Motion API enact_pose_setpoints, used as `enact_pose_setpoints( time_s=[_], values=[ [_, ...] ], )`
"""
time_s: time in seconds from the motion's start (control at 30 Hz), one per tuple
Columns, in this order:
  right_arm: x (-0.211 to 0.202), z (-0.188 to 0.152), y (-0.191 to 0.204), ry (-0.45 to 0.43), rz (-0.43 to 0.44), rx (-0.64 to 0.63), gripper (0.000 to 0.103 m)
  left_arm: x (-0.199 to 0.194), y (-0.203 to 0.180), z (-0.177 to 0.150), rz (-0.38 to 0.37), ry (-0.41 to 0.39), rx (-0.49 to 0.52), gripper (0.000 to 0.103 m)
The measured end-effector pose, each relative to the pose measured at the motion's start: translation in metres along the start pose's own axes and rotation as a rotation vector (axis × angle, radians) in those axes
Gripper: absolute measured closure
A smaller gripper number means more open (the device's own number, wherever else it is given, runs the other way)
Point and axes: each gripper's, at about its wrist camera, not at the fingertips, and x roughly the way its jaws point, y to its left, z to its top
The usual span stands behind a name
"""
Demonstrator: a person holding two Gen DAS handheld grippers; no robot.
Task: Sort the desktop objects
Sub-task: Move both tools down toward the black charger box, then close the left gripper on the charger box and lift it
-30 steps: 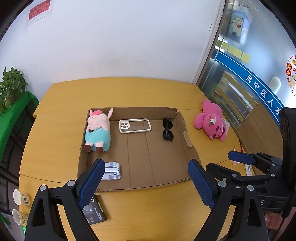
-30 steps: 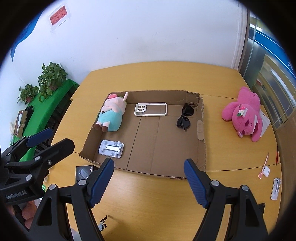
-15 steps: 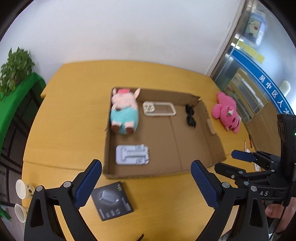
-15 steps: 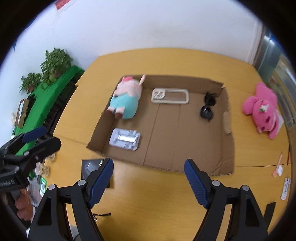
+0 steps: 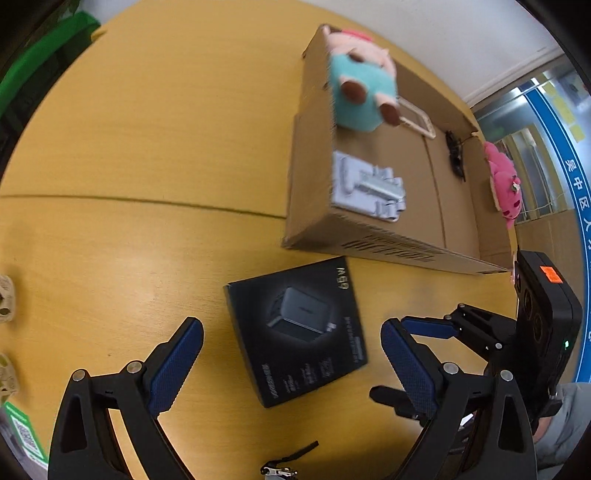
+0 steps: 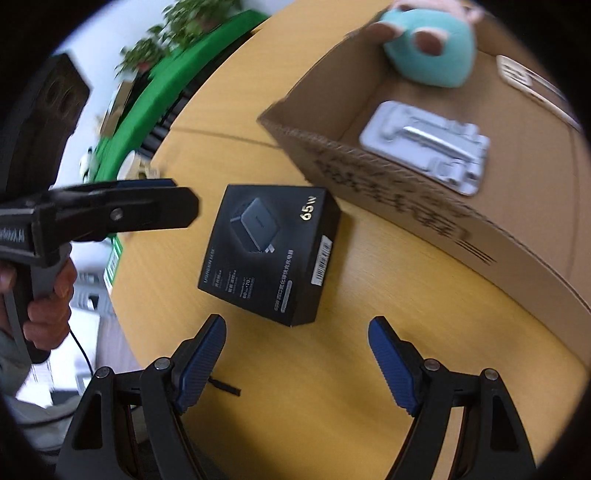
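left wrist view shows my left gripper (image 5: 291,363) spread wide, empty, over the black charger box (image 5: 295,328) lying on the table (image 5: 129,147). at 1 o'clock the cardboard tray (image 5: 388,251) already holds four things. my right gripper (image 6: 295,360) gapes empty too. pink plush (image 5: 504,184) is still outside.

- A yellow wooden table (image 5: 155,155) fills most of both views, a seam running across its top.
- White wall (image 5: 461,40) behind.
- Blue signage band (image 5: 570,155), seemingly on glass panels.
- Potted plants (image 6: 173,35) above a green surface (image 6: 155,92).
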Motion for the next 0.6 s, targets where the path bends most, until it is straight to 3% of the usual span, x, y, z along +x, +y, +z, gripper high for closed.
enact_pose_setpoints(
  time_s=[0.17,0.33,0.47,0.6],
  values=[
    [0.031,0.005,0.012,0.022,-0.015,-0.118,0.024,0.032,0.022,0.003,-0.057,0.054,-0.060,0.006],
    [0.043,0.012,0.023,-0.017,0.009,-0.201,0.022,0.058,0.026,-0.001,-0.088,0.121,-0.071,0.010],
    [0.050,0.015,0.034,-0.027,0.009,-0.261,0.020,0.059,0.023,-0.003,-0.109,0.108,-0.075,0.013],
    [0.062,0.010,0.044,-0.017,-0.049,-0.333,0.018,0.059,0.017,-0.005,-0.105,0.105,-0.044,0.013]
  ],
)
